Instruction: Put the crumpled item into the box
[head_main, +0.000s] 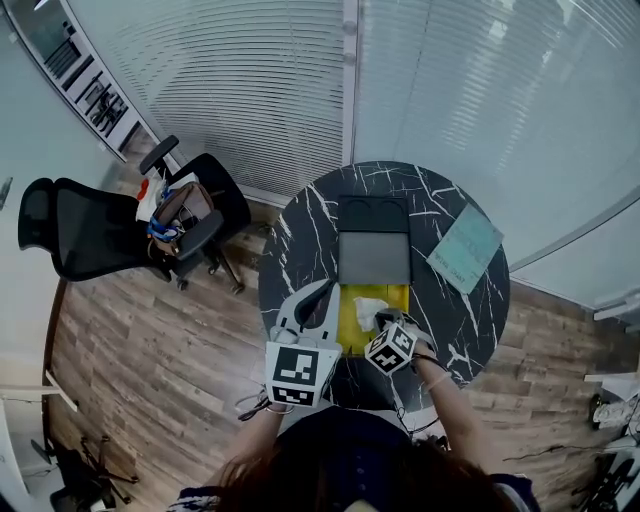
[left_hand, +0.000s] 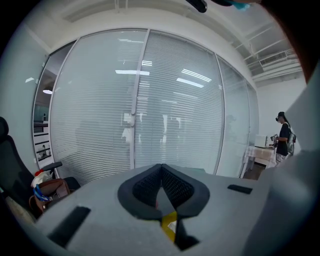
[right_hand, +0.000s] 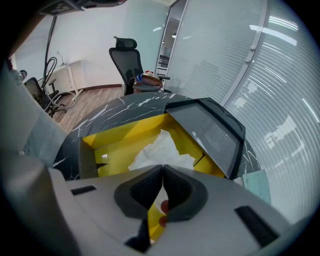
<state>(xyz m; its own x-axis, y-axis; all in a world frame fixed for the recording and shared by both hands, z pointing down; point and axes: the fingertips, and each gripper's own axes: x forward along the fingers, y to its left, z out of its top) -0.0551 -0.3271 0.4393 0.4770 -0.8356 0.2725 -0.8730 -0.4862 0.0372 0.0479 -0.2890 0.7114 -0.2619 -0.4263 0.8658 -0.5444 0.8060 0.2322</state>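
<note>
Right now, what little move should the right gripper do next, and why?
Probably open the right gripper and let go. The crumpled paper already sits inside the yellow box, and the jaws seem shut on its near edge, so releasing should leave it there.

Ahead of my right gripper (right_hand: 162, 169) and off to its right, a pale green sheet (head_main: 465, 247) lies flat on the marble table (head_main: 300, 250). Straight ahead of my left gripper (left_hand: 161, 168) I see blinds (left_hand: 100, 115) behind glass. Low to its left is a chair (head_main: 205, 205) holding a bag (left_hand: 50, 190). Far to its right stands a person (left_hand: 284, 137).
</note>
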